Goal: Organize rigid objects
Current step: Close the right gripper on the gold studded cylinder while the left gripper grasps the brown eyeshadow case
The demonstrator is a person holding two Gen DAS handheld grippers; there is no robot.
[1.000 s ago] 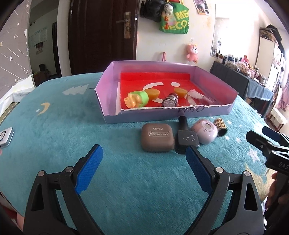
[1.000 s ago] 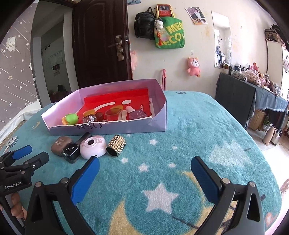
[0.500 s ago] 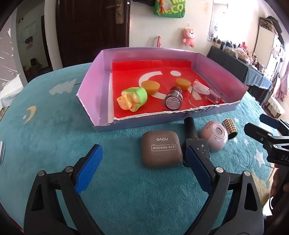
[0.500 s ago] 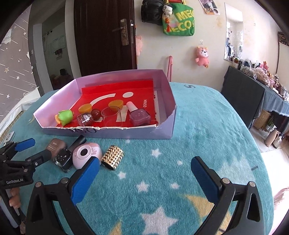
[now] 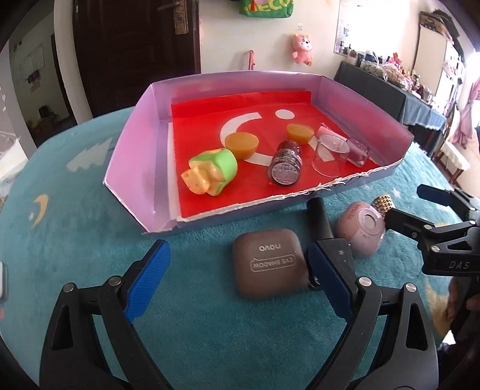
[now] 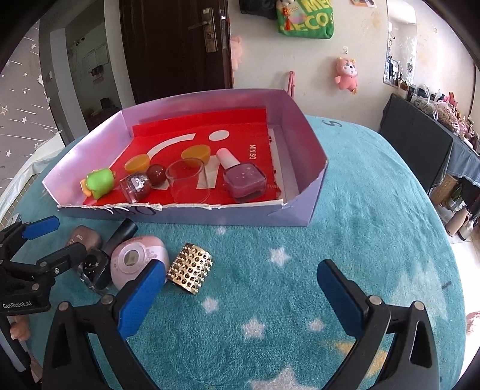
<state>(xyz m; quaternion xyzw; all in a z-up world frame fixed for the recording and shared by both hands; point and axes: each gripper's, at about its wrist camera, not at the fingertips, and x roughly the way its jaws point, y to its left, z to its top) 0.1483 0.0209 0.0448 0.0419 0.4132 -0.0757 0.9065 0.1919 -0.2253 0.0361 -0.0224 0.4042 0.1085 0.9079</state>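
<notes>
Teal plush cloth with stars and moons covers the counter in a bright room. Nearest the cameras, the left gripper hovers with its blue-padded jaws spread wide, nothing pressed between them; a brown eye-shadow case lies on the cloth between the jaws, close to the right one. The right gripper is likewise spread wide and empty above bare cloth, its left pad just beside a gold studded cylinder lying on its side. Between case and cylinder lie a black bottle with a dark cap and a round pink compact, the four things forming a loose row in front of the box. Just behind them sits a shallow lilac cardboard box with a torn front edge and a red liner. Inside, left to right, are a green and yellow toy, a glitter bottle on its side, a clear cup and a pink nail polish bottle, with two orange half-domes farther back. Beyond stand a dark wooden door, a pink plush toy on the wall and a green bag.
</notes>
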